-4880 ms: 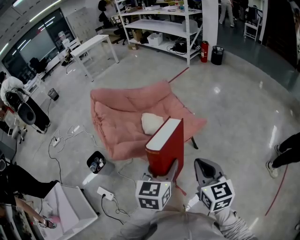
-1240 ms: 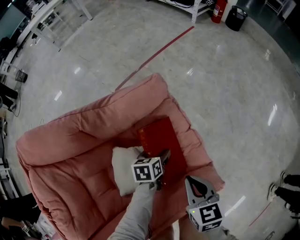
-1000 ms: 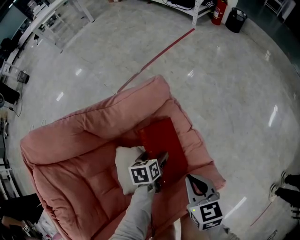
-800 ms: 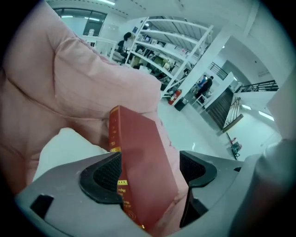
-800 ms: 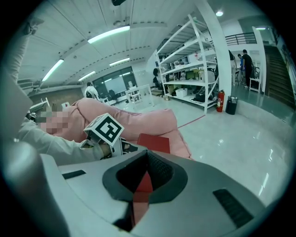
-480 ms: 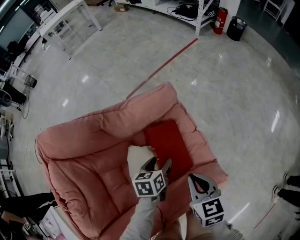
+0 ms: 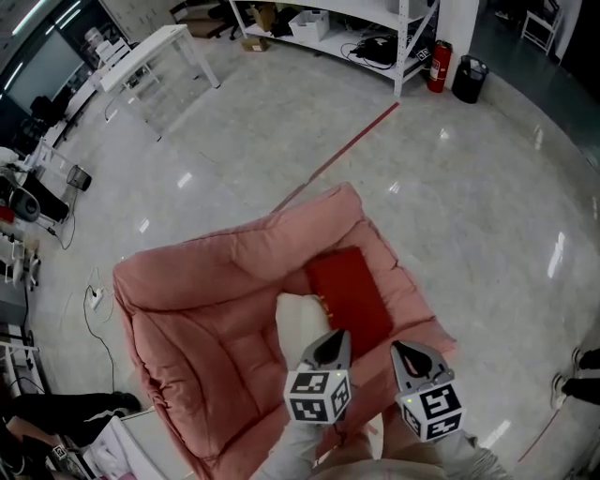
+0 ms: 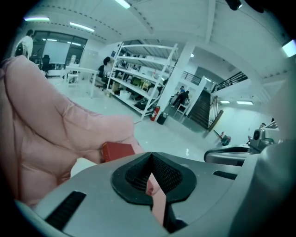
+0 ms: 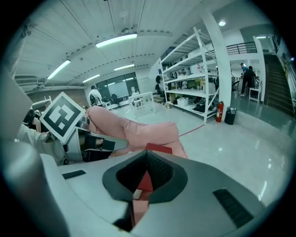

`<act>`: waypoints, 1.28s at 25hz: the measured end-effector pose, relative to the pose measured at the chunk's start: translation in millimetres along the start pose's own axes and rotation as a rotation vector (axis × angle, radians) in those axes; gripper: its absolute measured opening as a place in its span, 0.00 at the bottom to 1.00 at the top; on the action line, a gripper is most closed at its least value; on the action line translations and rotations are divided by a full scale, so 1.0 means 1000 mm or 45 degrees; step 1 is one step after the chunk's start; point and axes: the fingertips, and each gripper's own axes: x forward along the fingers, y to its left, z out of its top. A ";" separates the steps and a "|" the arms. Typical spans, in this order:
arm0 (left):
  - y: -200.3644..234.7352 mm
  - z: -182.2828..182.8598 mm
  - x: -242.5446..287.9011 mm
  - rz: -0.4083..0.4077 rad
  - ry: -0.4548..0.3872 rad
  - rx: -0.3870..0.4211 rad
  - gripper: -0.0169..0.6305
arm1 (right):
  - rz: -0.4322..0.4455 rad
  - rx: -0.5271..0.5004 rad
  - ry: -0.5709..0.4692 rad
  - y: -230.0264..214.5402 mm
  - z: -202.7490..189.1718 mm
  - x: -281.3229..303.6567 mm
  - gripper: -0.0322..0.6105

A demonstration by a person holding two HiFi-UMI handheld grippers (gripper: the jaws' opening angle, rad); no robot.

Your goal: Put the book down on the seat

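Observation:
The red book [image 7: 352,300] lies flat on the pink cushioned seat [image 7: 206,309], beside a white pillow [image 7: 302,323]. My left gripper [image 7: 336,337] hangs above the seat's front, a short way back from the book; its jaws have just been closing and are shut with nothing between them. In the left gripper view the book [image 8: 118,150] rests beyond the shut gripper [image 8: 150,157]. My right gripper [image 7: 405,349] is to its right, also shut and empty. In the right gripper view the book [image 9: 159,148] lies just past the gripper [image 9: 147,155].
A white shelving rack [image 7: 375,28], a red fire extinguisher [image 7: 437,66] and a black bin [image 7: 469,78] stand at the far end. A white table [image 7: 155,61] is at the far left. A red line [image 7: 342,155] crosses the floor. Cables [image 7: 94,300] lie to the left.
The left gripper, earlier open over the book on the seat, has lifted back from it and shut. The right gripper rose a little. The book stays flat on the cushion.

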 end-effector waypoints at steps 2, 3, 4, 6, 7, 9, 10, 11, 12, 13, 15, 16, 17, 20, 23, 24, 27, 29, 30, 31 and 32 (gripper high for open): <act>-0.011 0.005 -0.016 -0.018 -0.014 0.007 0.04 | -0.001 0.004 -0.021 0.004 0.007 -0.010 0.06; -0.016 0.008 -0.024 -0.026 -0.020 0.011 0.04 | 0.000 0.009 -0.031 0.007 0.010 -0.015 0.06; -0.022 0.010 -0.031 -0.033 -0.025 0.018 0.04 | 0.001 0.015 -0.042 0.008 0.014 -0.020 0.06; -0.034 0.012 -0.044 -0.050 -0.036 0.037 0.04 | 0.004 0.027 -0.062 0.011 0.020 -0.030 0.06; -0.040 0.013 -0.050 -0.057 -0.040 0.049 0.04 | 0.006 0.032 -0.072 0.012 0.023 -0.035 0.06; -0.050 0.013 -0.060 -0.068 -0.047 0.076 0.04 | 0.013 0.036 -0.094 0.015 0.029 -0.044 0.06; -0.054 0.013 -0.065 -0.075 -0.050 0.089 0.04 | 0.019 0.037 -0.105 0.018 0.032 -0.047 0.06; -0.057 0.013 -0.069 -0.082 -0.053 0.099 0.04 | 0.027 0.040 -0.115 0.021 0.035 -0.050 0.06; -0.060 0.013 -0.075 -0.089 -0.057 0.109 0.04 | 0.032 0.042 -0.126 0.024 0.038 -0.054 0.06; -0.063 0.015 -0.080 -0.094 -0.062 0.119 0.04 | 0.034 0.041 -0.137 0.027 0.041 -0.057 0.06; -0.069 0.021 -0.090 -0.101 -0.077 0.141 0.04 | 0.026 0.026 -0.157 0.032 0.050 -0.064 0.06; -0.071 0.024 -0.094 -0.103 -0.084 0.150 0.04 | 0.024 0.016 -0.164 0.034 0.053 -0.067 0.06; -0.073 0.027 -0.097 -0.105 -0.091 0.157 0.04 | 0.025 0.004 -0.170 0.036 0.056 -0.069 0.06; -0.079 0.033 -0.104 -0.115 -0.114 0.161 0.04 | 0.038 -0.029 -0.180 0.041 0.062 -0.076 0.06; -0.085 0.035 -0.110 -0.124 -0.125 0.167 0.04 | 0.045 -0.045 -0.191 0.044 0.063 -0.083 0.06; -0.087 0.035 -0.111 -0.128 -0.125 0.169 0.04 | 0.047 -0.050 -0.194 0.045 0.064 -0.084 0.06; -0.091 0.033 -0.116 -0.136 -0.124 0.180 0.04 | 0.051 -0.062 -0.204 0.048 0.066 -0.087 0.06; -0.094 0.033 -0.118 -0.140 -0.125 0.192 0.04 | 0.053 -0.068 -0.211 0.049 0.067 -0.089 0.06; -0.094 0.033 -0.119 -0.142 -0.126 0.197 0.04 | 0.053 -0.071 -0.213 0.050 0.068 -0.089 0.06; -0.095 0.033 -0.119 -0.144 -0.128 0.200 0.04 | 0.054 -0.076 -0.215 0.051 0.068 -0.089 0.06; -0.095 0.034 -0.120 -0.145 -0.129 0.202 0.04 | 0.055 -0.081 -0.216 0.052 0.068 -0.090 0.06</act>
